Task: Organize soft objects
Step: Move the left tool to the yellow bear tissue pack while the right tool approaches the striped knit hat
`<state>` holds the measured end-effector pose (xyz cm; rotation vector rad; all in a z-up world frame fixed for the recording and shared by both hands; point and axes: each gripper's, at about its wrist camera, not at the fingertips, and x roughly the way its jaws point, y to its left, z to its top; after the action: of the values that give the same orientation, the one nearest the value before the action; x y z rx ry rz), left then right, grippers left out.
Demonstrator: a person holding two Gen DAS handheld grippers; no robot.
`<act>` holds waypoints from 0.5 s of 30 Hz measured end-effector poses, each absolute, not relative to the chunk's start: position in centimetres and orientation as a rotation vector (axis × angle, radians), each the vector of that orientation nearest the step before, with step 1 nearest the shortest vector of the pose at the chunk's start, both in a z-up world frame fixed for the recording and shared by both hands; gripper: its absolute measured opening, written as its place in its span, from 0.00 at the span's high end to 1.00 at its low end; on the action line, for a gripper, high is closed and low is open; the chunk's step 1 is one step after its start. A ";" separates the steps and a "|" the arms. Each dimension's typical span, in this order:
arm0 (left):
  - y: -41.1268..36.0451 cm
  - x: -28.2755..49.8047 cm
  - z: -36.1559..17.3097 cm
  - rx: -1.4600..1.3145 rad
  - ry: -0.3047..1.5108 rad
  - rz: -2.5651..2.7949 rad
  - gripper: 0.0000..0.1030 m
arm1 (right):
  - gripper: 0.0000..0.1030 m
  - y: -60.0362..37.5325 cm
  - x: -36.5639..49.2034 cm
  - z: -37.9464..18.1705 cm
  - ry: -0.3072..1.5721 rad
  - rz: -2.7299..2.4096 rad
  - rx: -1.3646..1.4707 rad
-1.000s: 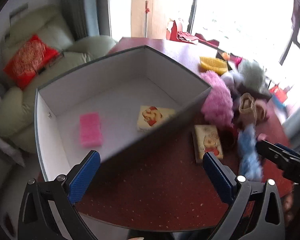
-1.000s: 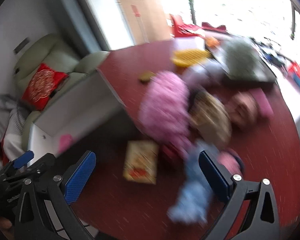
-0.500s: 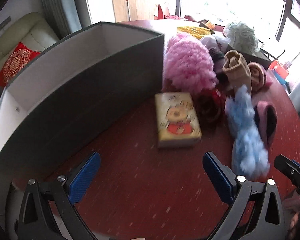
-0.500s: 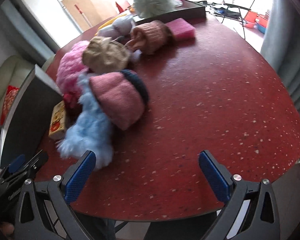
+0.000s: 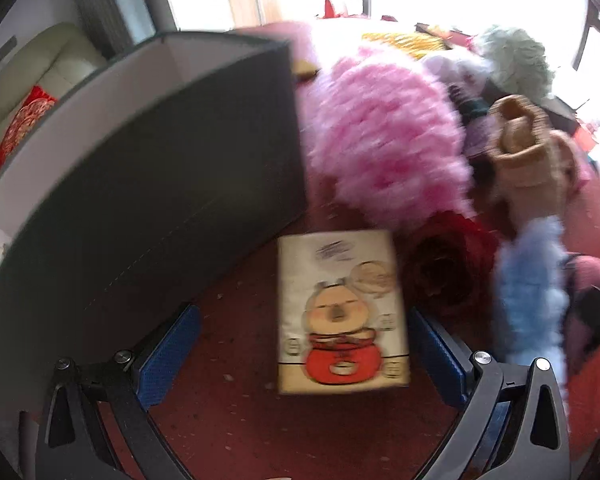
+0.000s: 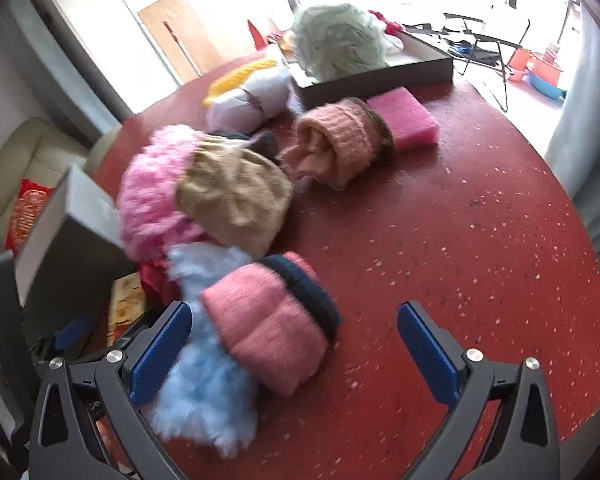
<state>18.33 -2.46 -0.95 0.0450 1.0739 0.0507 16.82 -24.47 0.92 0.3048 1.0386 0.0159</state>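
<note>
My left gripper (image 5: 302, 348) is open, its jaws either side of a yellow cartoon tissue pack (image 5: 340, 312) lying on the red table next to the grey box (image 5: 148, 184). My right gripper (image 6: 294, 350) is open around a rolled pink knit hat with a dark band (image 6: 272, 320), which lies on a light blue fluffy piece (image 6: 204, 392). A pink fluffy ball (image 5: 384, 136) (image 6: 152, 196), a tan knit hat (image 6: 236, 196), a peach rolled knit (image 6: 340, 140) and a dark red fabric rose (image 5: 448, 264) lie in the pile behind.
A pink sponge (image 6: 404, 120), a white ball (image 6: 252, 96), a yellow item (image 6: 236, 78) and a pale green fluffy ball (image 6: 336, 40) on a dark box lid (image 6: 380, 76) sit at the far side. A sofa with a red cushion (image 5: 20, 128) stands beyond the box.
Both grippers have moved down and forward. The left one closed in on the tissue pack; the right one swung left onto the pink knit hat. Both stay open.
</note>
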 end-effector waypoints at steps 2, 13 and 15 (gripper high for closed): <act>-1.6 18.5 -1.6 0.035 1.086 0.072 0.00 | 0.00 -25.6 16.8 0.1 1.063 -0.033 0.309; 1.6 16.2 0.2 0.077 1.012 0.017 0.00 | 0.00 -32.4 11.0 -0.2 0.994 -0.183 0.312; 0.6 16.5 0.9 0.092 0.992 0.024 0.00 | 0.00 -31.9 11.0 0.1 0.982 -0.161 0.294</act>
<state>16.45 0.62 0.88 0.0916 0.9920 0.0239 10.99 -31.92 0.06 0.2944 0.9818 -0.1608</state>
